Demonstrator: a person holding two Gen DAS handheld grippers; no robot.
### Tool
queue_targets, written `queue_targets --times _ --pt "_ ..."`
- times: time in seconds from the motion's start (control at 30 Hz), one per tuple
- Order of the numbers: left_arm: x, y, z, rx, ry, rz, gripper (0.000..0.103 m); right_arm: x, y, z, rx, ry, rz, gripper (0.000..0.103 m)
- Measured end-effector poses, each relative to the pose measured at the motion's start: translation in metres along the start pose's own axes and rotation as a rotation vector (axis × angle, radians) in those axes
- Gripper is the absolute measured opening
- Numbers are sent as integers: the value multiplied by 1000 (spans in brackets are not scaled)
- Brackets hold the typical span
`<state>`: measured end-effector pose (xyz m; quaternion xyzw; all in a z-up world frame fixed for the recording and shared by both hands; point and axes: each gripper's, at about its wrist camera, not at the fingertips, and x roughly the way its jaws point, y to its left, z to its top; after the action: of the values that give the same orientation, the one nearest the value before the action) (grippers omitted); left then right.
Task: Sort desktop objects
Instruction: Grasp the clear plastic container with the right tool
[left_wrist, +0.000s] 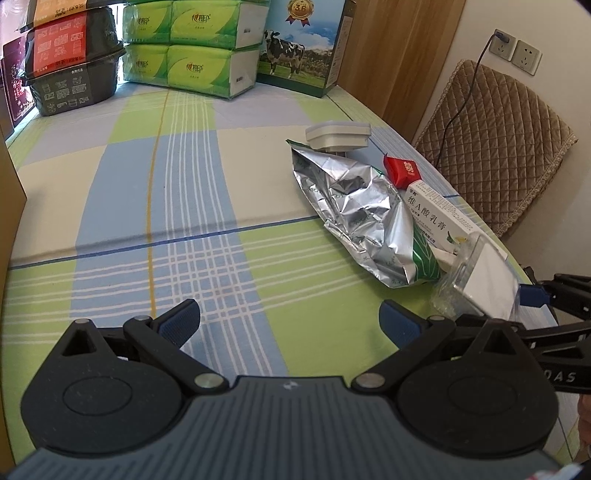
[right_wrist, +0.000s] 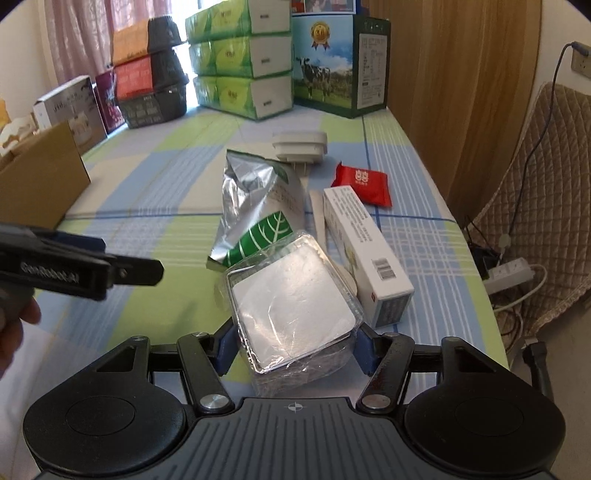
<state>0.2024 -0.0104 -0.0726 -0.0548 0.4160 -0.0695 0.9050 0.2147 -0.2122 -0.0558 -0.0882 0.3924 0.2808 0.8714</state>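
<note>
One clear plastic case (right_wrist: 291, 306) with a white insert sits pinched in the right claw (right_wrist: 295, 343), at the near end of the surface (left_wrist: 147, 184) clutter: one foil bag (right_wrist: 258, 206), one white carton (right_wrist: 369, 254), one red packet (right_wrist: 364, 184). Left claw (left_wrist: 290, 325) gapes wide, holding nothing.

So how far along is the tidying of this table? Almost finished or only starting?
Only starting, it seems. The right gripper has closed on the clear plastic box; the left gripper is open, holding nothing. The foil bag, white carton, red packet and white plug-in device lie in a loose cluster, seemingly unsorted.
</note>
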Motion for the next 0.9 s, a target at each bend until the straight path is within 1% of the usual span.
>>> queue_targets --times 0.1,0.2,0.3,0.47,0.57,0.7,0.83,0.9 --pt "0 -1 -1 2 -1 5 101 -6 -2 4 6 -33 -8 59" --pt "0 -1 0 -2 -6 5 101 -11 -7 9 16 -69 -43 59" --pt "0 -3 1 -2 -18 -8 101 -9 -12 9 42 -59 -48 59" --pt "-1 -7 4 5 -32 -25 101 -8 -10 15 20 -84 -75 59" --pt "-1 -4 7 2 -40 -11 101 -1 -7 20 13 -86 -68 59" --pt "-2 7 10 -33 -46 19 101 9 3 31 -30 -93 -83 59" --pt "-1 17 13 -56 -50 27 101 24 6 37 -46 -78 -124 59" --pt "0 20 15 -64 -50 29 101 30 6 41 -65 -80 -160 59"
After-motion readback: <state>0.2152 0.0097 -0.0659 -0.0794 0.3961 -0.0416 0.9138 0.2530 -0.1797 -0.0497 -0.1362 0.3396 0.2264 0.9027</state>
